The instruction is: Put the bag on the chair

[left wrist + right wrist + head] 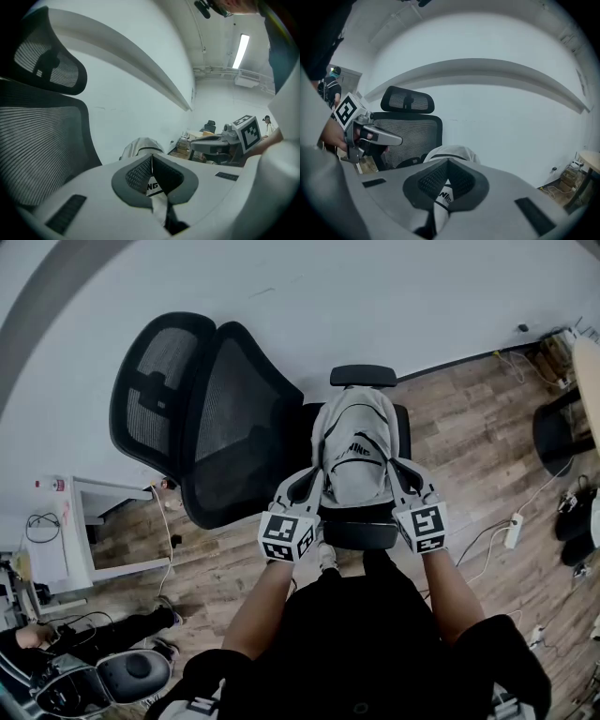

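Note:
A light grey bag (356, 451) with black lettering hangs upright over the seat of a black mesh office chair (234, 418), between its two armrests. Whether it rests on the seat I cannot tell. My left gripper (313, 482) is shut on the bag's near left edge and my right gripper (395, 472) on its near right edge. In the left gripper view the jaws (151, 174) pinch a pale strap, with the bag (140, 147) rising behind them. The right gripper view shows the jaws (446, 180) closed on the same pale fabric, with the bag (451, 152) in front of the chair's backrest (410, 133).
A white wall runs behind the chair. A white cabinet (89, 531) stands at the left. On the wooden floor to the right lie a power strip (513, 531) and cables, beside a second dark chair (561, 432). Another person's arm (84, 634) shows at bottom left.

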Demonstrator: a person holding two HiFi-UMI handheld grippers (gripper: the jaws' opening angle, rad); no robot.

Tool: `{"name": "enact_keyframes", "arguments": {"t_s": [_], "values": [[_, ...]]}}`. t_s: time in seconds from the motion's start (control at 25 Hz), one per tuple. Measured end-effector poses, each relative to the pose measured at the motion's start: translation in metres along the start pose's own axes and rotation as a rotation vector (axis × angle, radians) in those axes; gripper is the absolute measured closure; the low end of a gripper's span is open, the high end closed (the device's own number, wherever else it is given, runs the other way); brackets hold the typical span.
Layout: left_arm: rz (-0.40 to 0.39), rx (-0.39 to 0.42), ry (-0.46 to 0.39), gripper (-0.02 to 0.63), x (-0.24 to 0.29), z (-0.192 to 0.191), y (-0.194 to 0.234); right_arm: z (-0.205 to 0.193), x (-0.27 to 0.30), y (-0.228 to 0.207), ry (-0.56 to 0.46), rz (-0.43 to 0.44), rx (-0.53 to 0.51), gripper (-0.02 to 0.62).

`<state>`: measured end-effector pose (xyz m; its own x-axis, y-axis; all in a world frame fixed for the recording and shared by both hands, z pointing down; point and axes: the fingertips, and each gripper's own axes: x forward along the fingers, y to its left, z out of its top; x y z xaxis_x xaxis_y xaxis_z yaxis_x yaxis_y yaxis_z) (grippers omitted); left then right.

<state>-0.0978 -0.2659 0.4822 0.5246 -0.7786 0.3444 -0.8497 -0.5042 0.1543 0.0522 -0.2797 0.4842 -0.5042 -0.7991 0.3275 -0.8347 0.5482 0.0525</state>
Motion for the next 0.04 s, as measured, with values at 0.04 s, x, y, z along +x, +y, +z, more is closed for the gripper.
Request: {"name": "enact_keyframes", "arguments": {"t_s": [0.04], "values": [[0.000,-0.013,0.004,0.581,0.0007,0.0000,0.0008,0.0013,0.0004,-0.0012,-0.001,0.000,-0.006,0.575]]}}
